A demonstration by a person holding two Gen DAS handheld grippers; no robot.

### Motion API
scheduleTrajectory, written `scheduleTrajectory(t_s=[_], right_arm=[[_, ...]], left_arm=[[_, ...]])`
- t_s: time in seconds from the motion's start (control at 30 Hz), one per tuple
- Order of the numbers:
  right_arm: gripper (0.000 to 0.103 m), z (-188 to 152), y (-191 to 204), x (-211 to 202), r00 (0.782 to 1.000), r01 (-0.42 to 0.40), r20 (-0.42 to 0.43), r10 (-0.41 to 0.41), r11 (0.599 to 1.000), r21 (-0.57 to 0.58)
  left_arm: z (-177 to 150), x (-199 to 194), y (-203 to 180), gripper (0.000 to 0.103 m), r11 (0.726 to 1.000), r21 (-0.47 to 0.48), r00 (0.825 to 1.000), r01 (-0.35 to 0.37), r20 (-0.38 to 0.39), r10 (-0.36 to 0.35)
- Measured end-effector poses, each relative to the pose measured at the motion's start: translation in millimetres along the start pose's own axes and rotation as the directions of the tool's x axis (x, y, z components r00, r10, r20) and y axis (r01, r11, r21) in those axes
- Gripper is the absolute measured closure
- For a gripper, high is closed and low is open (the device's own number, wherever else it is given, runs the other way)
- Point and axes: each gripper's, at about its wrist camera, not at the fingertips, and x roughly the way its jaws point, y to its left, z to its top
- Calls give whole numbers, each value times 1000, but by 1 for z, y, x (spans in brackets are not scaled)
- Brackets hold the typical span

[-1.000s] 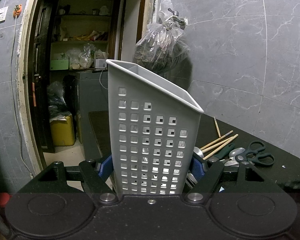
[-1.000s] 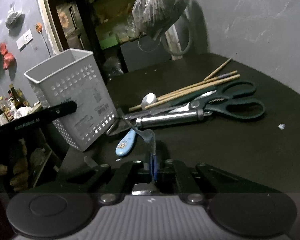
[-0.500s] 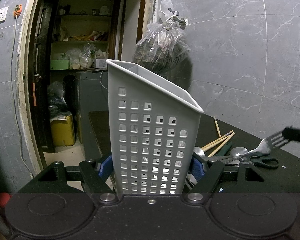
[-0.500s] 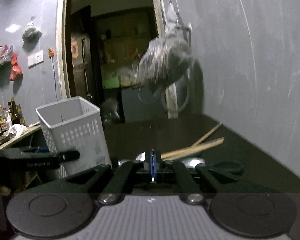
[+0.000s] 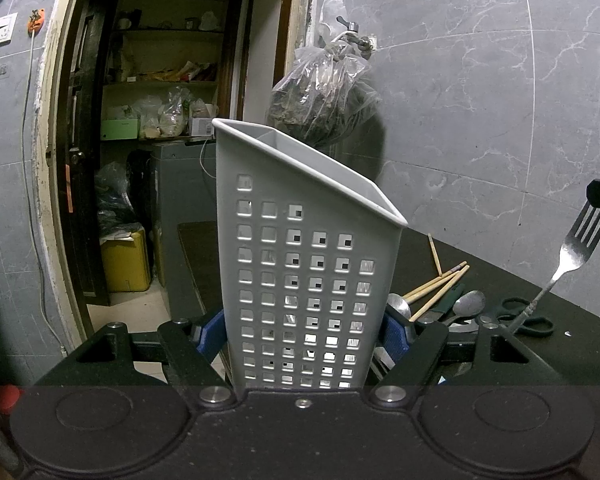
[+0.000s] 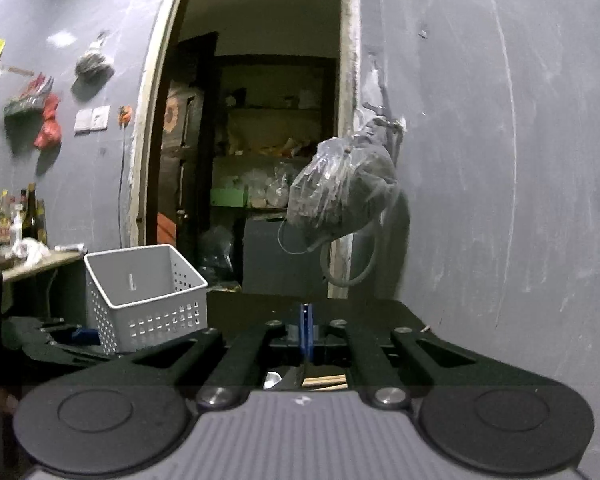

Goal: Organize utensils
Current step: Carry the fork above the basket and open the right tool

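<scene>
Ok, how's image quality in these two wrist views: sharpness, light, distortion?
Left wrist: sharp, the caddy and fork crisp, wall tile lines bowed by fisheye. Right wrist: softer and dimmer, the hanging bag smeared, door frame curved, corners dark.

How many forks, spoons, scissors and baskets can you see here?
fork: 1
spoons: 2
scissors: 1
basket: 1
Total: 5
</scene>
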Motion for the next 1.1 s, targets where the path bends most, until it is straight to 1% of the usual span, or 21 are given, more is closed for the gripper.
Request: scheduleTrajectory(t_s=[0.13, 0.37, 0.47, 0.57, 0.7, 0.83, 1.0, 1.1], right_arm=[[101, -2, 10, 1, 1000, 4, -10, -4, 999, -53], [101, 1, 15, 1, 1000, -5, 5, 6, 997, -76], [101, 13, 16, 4, 1000, -13, 25, 16, 994, -111], [101, 32, 20, 5, 997, -15, 73, 27, 987, -161], [101, 68, 31, 10, 986, -47, 145, 84, 970, -237], [101, 99, 52, 21, 966, -66, 216, 141, 945, -319], [101, 126, 77, 39, 938, -115, 268, 220, 926, -359], [101, 132, 90, 54, 929, -157, 264, 261, 920, -360]], left_arm=[[0, 0, 0, 26, 1000, 1, 1000, 0, 0, 0], [0, 0, 0, 26, 1000, 1, 1000, 0, 0, 0], [0, 0, 0, 26, 1000, 0, 1000, 0, -1, 0], [0, 0, 0, 26, 1000, 0, 1000, 0, 0, 0], [0, 0, 0, 26, 1000, 0, 1000, -1, 0, 1], [0, 0, 0, 26, 1000, 1, 1000, 0, -1, 0], [0, 0, 0, 26, 1000, 1, 1000, 0, 0, 0], [0, -1, 2, 26, 1000, -1, 1000, 1, 0, -1]])
